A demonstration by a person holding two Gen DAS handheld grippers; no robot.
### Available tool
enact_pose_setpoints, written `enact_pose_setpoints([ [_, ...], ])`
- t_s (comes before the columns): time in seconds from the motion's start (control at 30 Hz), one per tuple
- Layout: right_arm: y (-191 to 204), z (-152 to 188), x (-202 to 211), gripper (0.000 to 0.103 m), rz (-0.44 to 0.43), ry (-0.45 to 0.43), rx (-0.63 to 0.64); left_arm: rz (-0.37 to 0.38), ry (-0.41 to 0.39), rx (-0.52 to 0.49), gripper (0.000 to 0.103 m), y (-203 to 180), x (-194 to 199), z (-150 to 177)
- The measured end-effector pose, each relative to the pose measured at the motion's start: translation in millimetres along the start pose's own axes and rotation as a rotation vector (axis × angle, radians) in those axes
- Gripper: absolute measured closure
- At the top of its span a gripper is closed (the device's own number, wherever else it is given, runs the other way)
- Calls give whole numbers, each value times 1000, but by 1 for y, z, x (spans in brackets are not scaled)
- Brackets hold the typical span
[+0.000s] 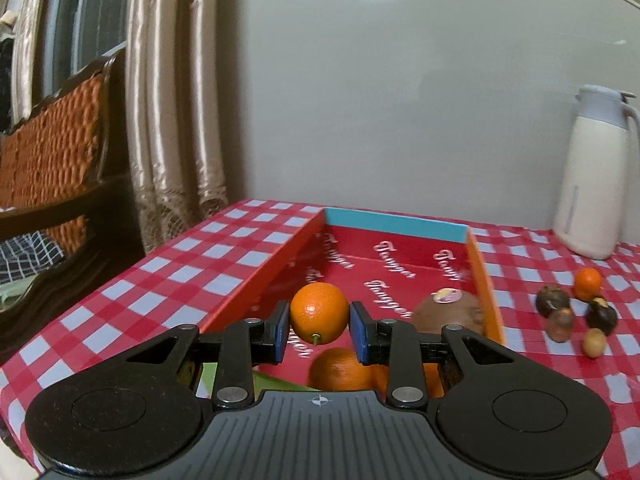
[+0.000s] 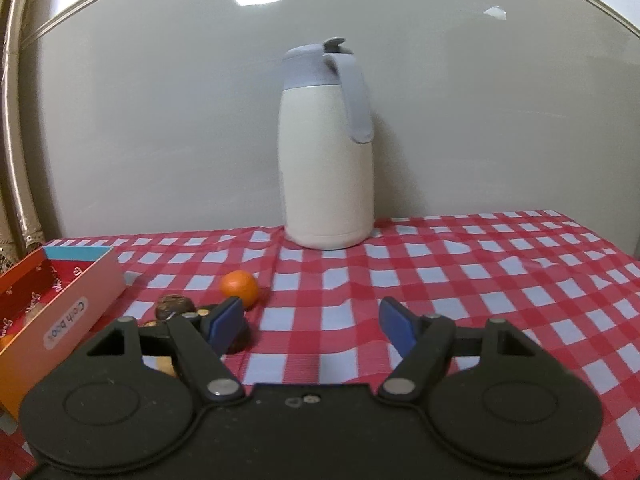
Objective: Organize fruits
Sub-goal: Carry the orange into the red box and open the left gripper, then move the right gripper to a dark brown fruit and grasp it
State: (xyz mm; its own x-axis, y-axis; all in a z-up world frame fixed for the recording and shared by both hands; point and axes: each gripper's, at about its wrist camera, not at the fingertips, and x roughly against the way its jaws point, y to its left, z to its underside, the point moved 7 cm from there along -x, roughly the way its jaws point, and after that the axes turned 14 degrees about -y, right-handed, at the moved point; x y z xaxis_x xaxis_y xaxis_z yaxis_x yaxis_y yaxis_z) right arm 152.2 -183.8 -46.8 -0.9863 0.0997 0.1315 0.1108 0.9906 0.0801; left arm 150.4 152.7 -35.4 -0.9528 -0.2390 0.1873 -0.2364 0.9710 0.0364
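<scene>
- The left gripper [image 1: 319, 330] pinches a small orange [image 1: 319, 312] between its 2 blue pads [image 1: 360, 330]; the stem points down and toward the camera; the fruit hangs above the near end of the red box [image 1: 400, 272], not resting on anything.
- Just below the pinched fruit, inside the box, lie at least 1 more orange [image 1: 340, 370] and, ahead and to the right of the claw, a brown kiwi with a sticker [image 1: 448, 310]; the far half of the box floor, ahead of the claw, looks bare.
- The right gripper [image 2: 312, 326] is spread wide with nothing between its pads; it hovers over the checked tablecloth [image 2: 480, 280]; a thermos jug [image 2: 328, 148] stands well ahead of it.
- Loose fruit waits just left of the right claw: a small orange [image 2: 239, 287] ahead of its left pad, a dark wrinkled fruit [image 2: 173, 306] beside that, more partly hidden under the finger; what kind they are I cannot tell.
- My judgement for the step in hand: carry the pinched orange forward to bare floor, lower it until it sits, then part the pads gently; dropping it from here risks striking the orange underneath and rolling.
- Placing it next to the other orange would keep like with like; keep the claw clear of the box's side wall while descending.
</scene>
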Motion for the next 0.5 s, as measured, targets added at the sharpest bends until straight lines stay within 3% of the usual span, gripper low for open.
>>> enact_pose_setpoints([
  [0.2, 6, 2, -3, 28, -7, 6, 14, -11, 10, 25, 69, 8, -6, 4],
  [0.27, 6, 2, -3, 28, -7, 5, 13, -5, 5, 24, 51, 6, -4, 4],
  [0.3, 5, 2, -3, 28, -6, 5, 13, -8, -2, 23, 35, 5, -3, 3],
  [0.5, 1, 2, -1, 27, -3, 5, 16, -4, -28, 10, 33, -3, 5, 0],
])
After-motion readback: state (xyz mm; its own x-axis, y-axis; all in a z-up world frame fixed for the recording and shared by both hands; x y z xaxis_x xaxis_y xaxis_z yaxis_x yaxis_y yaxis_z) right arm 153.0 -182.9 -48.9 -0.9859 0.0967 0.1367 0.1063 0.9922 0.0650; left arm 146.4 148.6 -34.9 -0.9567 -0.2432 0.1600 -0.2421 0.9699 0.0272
